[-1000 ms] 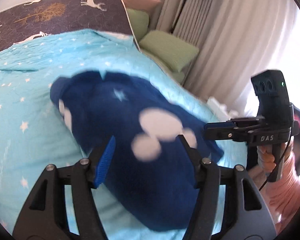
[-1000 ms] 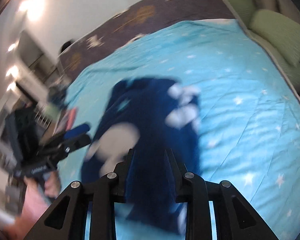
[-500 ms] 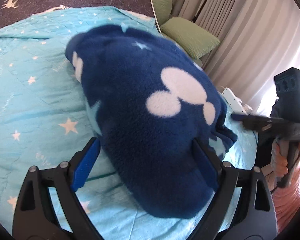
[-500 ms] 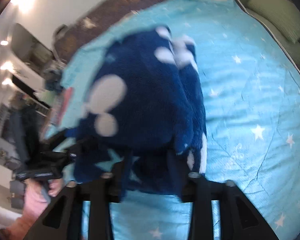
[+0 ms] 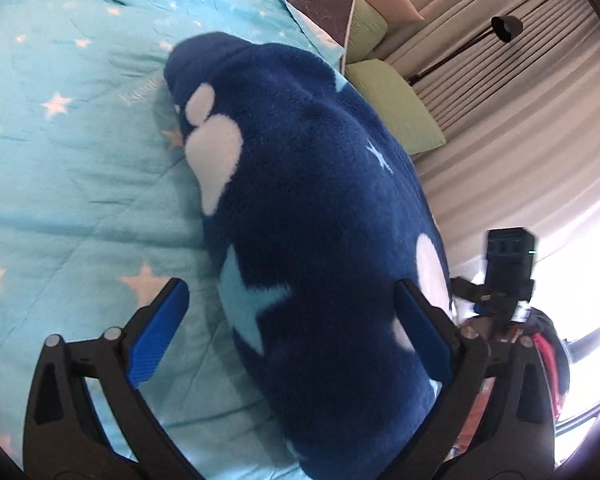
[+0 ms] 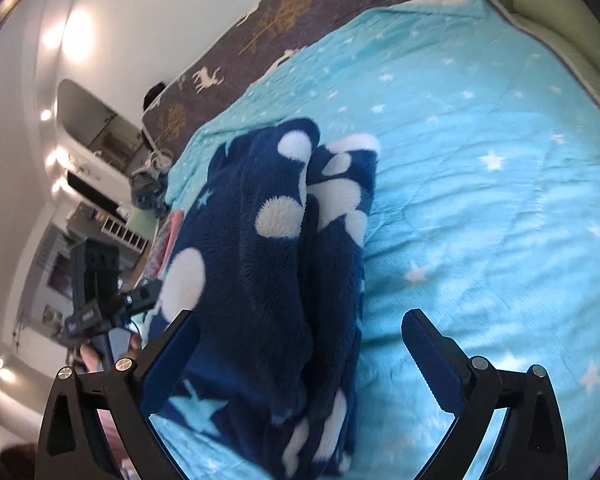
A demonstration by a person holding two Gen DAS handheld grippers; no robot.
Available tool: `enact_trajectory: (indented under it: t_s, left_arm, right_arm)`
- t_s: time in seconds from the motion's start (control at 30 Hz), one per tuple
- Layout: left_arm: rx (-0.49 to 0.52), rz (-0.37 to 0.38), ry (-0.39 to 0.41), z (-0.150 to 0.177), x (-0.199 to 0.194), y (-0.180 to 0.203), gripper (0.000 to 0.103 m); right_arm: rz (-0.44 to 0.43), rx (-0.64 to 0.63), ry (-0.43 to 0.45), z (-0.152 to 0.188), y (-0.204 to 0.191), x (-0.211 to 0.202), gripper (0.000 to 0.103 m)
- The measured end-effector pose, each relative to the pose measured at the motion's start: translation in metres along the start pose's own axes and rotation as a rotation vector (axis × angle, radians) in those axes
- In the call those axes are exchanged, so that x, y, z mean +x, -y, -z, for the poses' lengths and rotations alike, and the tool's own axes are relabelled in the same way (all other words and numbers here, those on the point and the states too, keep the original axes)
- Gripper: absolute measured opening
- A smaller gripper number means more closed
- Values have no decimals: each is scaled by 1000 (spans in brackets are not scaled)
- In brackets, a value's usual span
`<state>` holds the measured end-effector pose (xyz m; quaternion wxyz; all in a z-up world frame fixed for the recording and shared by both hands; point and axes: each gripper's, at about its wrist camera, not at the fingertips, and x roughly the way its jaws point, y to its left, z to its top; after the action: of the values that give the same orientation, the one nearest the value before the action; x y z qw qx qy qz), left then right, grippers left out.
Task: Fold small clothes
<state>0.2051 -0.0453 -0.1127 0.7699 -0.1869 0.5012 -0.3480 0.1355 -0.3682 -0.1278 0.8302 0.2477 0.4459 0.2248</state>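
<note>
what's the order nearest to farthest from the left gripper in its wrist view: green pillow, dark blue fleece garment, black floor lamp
1. Dark blue fleece garment, between the open fingers of the left gripper.
2. Green pillow, beyond it, right.
3. Black floor lamp, farthest, by the curtain.

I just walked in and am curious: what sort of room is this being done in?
Most likely a bedroom: the navy fleece garment lies on a bed with a turquoise star-print quilt, green pillows sit beside it, and curtains hang behind.
</note>
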Motion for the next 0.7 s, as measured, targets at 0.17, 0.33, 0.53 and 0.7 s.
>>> enact_trajectory:
  t_s: [0.17, 0.33, 0.53, 0.7]
  left_arm:
    - [-40, 119, -61, -10, 23, -20, 103]
    - [-63, 233, -117, -14, 43, -31, 103]
    - [-5, 241, -125, -12, 43, -22, 103]
    - [67, 176, -53, 4, 28, -5, 102]
  right_arm:
    - [-182, 146, -130, -6, 35, 39, 103]
    - [-329, 151, -168, -15, 49, 55, 103]
    - [-388, 160, -189, -33, 50, 73, 103]
    - [-368, 150, -164, -32, 30, 79, 103]
